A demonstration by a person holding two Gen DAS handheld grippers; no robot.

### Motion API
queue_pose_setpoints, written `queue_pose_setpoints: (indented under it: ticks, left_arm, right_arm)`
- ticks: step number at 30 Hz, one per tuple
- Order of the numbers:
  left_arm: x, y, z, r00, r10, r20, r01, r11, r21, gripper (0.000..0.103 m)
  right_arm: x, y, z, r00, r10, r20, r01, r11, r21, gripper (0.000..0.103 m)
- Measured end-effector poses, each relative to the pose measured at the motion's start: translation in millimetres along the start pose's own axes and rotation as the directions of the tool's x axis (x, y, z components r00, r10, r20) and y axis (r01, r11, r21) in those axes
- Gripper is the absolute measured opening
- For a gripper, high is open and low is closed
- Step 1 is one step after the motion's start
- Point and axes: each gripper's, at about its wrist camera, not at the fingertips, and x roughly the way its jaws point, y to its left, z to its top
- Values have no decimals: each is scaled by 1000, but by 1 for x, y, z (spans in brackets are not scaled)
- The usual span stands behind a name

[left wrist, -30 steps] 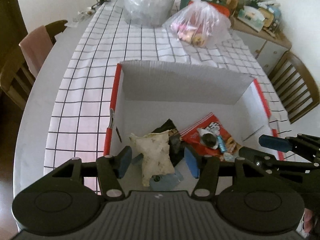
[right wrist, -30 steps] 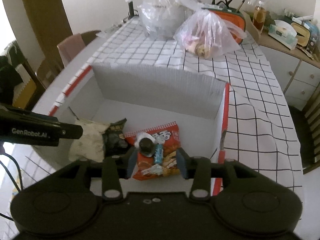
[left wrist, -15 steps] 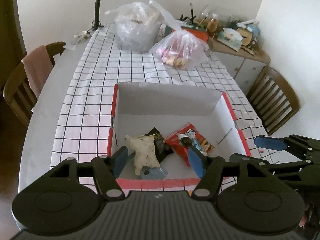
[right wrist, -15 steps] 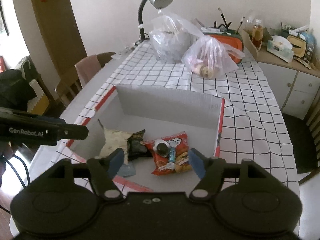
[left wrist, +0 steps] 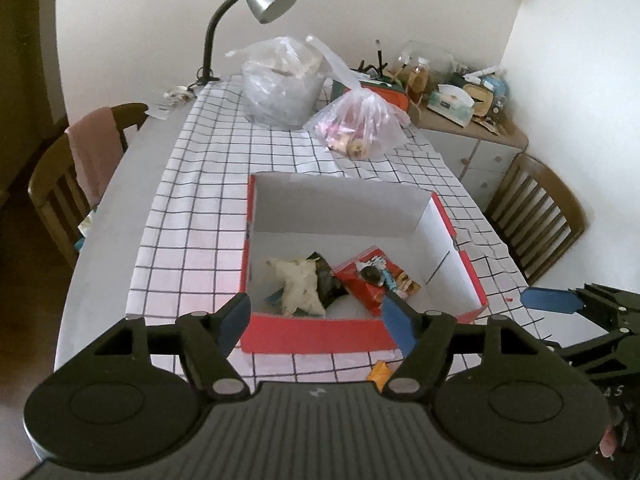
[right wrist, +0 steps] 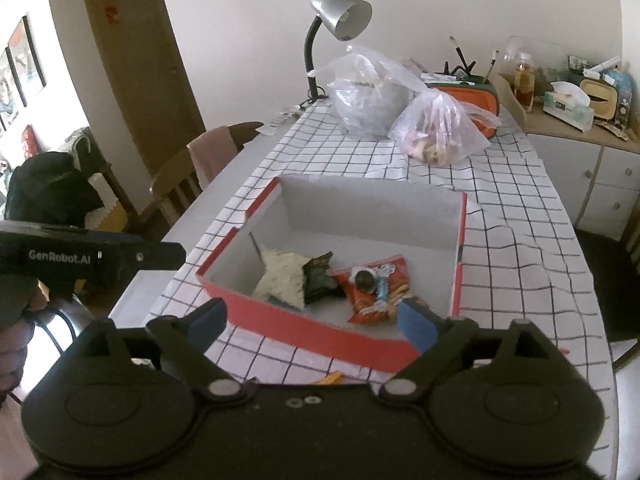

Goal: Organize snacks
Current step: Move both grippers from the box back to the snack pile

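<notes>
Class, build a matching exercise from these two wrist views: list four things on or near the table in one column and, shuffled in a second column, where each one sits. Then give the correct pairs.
Things
1. red snack packet
2. silver desk lamp
3. small orange item
4. tissue box

Places
A. on the side cabinet to the right of the table
B. inside the red-edged box
C. at the far end of the table, behind the plastic bags
D. on the checked cloth, outside the box's near wall

Pairs: 1-B, 2-C, 3-D, 4-A
</notes>
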Motion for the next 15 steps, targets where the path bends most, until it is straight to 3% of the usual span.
queue_pose_setpoints:
  ticks: [6, 15]
  left_arm:
    - [-12, 15, -20, 1000, 21, 2, -21, 1000, -22, 78]
    - [-13, 41, -53, 998, 48, -42, -52, 994, -96, 79]
  right_arm:
    - [-8, 10, -23, 1000, 10, -4, -10, 1000, 11, 102]
    - [-5, 18, -53, 999, -3, -43, 5, 999, 39, 103]
